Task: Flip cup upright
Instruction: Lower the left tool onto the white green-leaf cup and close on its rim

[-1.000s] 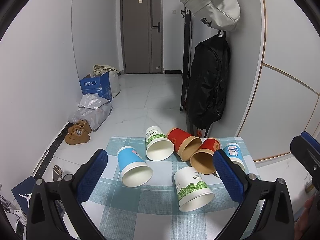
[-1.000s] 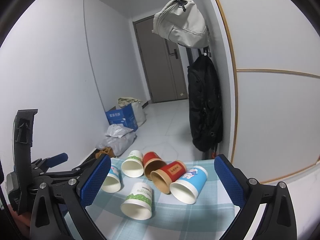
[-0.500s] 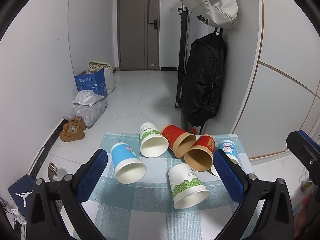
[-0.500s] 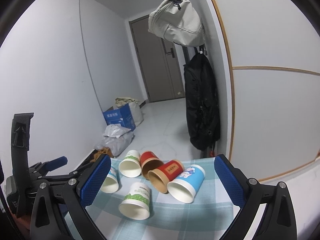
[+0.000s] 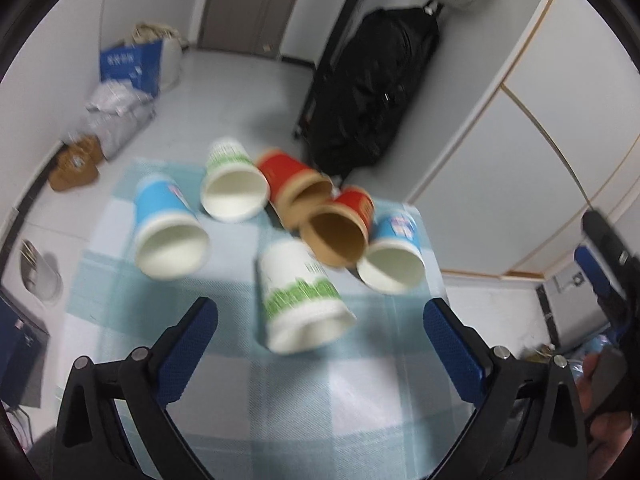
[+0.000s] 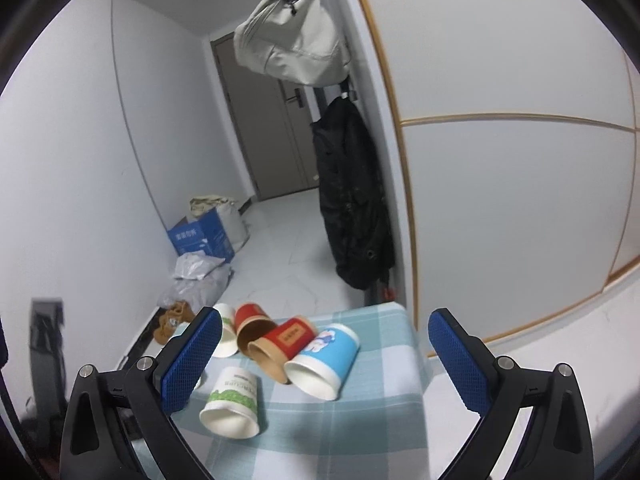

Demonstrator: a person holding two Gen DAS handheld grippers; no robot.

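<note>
While both my grippers hang open and empty, the green-print cup [image 5: 300,296] lies on its side between my left fingers [image 5: 188,356], mouth toward me.

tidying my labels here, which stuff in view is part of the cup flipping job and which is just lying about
Job:
- six paper cups on their sides: two white-green, two blue, two red
- left gripper, open
- right gripper, open

Lying about:
- checked cloth
- black coat
- grey bag
- blue box
- shoes
</note>
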